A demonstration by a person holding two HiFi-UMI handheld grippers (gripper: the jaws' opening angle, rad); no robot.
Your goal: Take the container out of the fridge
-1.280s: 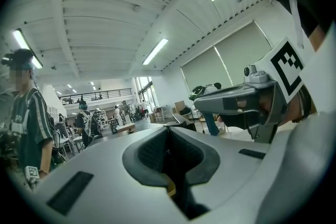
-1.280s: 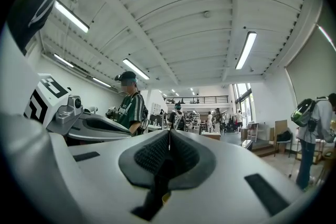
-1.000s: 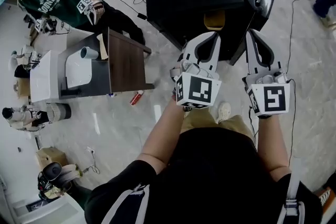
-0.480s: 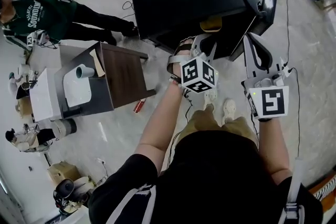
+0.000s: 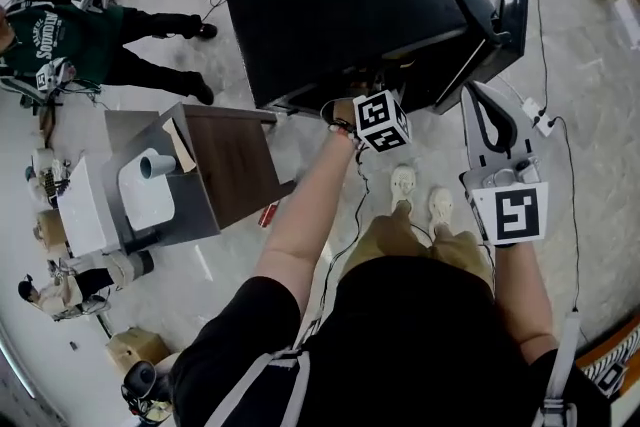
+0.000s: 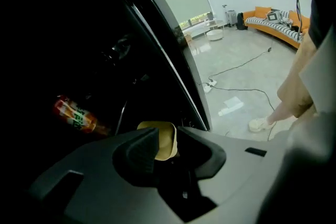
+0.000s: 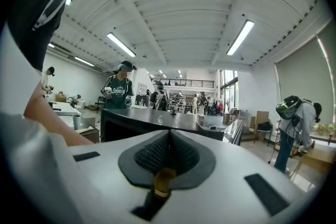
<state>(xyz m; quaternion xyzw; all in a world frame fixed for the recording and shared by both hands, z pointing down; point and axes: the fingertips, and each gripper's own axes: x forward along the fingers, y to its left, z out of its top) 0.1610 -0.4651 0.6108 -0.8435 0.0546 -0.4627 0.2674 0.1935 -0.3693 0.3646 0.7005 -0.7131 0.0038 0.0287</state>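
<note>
While the right gripper [image 7: 169, 139] is closed empty, the yellow container [image 6: 164, 143] shows between the left gripper's [image 6: 167, 134] parted jaws.

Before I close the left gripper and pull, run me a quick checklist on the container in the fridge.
1. Fridge door open: ok, swung wide.
2. Yellow container lined up with left gripper: ok, it sits between the jaws.
3. Jaws closed on it: not ok, they stand apart.
4. Reach deep enough for a firm grip: cannot tell.
5. Orange bottle out of the way: ok, off to the left, apart from the container.
6. Right gripper free to help: ok, shut and empty.
</note>
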